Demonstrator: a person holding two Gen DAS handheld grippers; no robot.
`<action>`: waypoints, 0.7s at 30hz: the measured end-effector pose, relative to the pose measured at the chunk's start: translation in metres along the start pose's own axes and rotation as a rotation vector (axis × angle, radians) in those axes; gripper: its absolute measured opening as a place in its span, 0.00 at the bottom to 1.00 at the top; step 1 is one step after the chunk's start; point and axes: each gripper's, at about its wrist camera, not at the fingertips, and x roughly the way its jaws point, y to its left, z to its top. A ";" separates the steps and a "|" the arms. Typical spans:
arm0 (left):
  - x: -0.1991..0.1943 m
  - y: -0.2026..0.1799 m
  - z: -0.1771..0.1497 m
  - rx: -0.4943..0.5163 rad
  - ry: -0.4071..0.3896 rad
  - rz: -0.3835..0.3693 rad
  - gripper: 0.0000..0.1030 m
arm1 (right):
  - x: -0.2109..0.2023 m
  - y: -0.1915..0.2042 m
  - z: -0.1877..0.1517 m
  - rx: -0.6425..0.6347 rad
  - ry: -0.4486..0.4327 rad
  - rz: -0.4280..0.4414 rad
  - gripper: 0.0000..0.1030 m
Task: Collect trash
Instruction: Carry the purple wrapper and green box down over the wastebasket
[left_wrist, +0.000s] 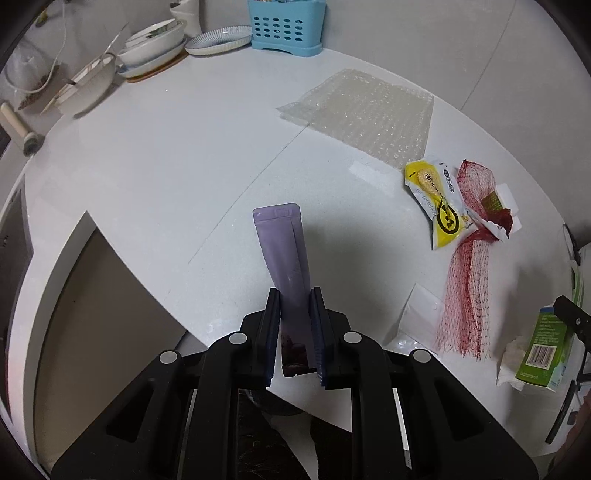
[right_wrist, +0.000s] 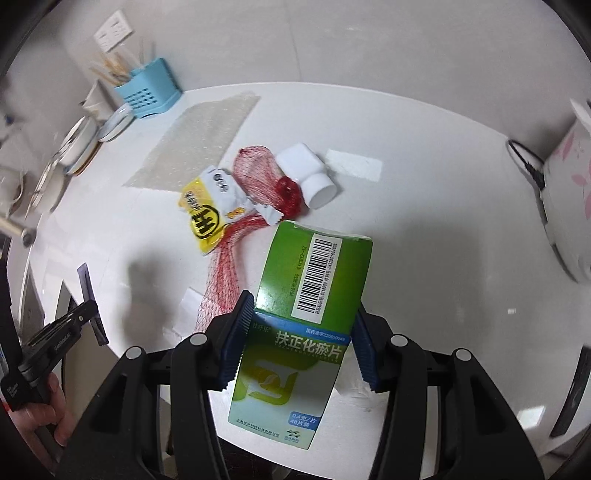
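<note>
A purple sachet (left_wrist: 282, 254) is gripped by the left gripper (left_wrist: 294, 295) above the worktop's (left_wrist: 166, 166) near edge, while a green box (right_wrist: 306, 314) is clamped by the right gripper (right_wrist: 301, 317) beside red netting (right_wrist: 225, 269).

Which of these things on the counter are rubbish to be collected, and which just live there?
Rubbish: purple sachet in the left gripper; green medicine box in the right gripper; yellow wrapper; red mesh net; bubble wrap.

Kitchen things: blue utensil holder; stacked bowls; striped plate.
</note>
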 end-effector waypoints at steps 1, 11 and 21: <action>-0.007 -0.001 -0.007 -0.015 -0.012 0.007 0.15 | -0.004 0.002 -0.001 -0.026 -0.009 0.009 0.47; -0.038 0.003 -0.065 -0.142 -0.061 -0.006 0.15 | -0.037 0.032 -0.021 -0.254 -0.069 0.124 0.47; -0.058 0.035 -0.115 -0.228 -0.097 0.033 0.15 | -0.062 0.092 -0.078 -0.466 -0.085 0.291 0.47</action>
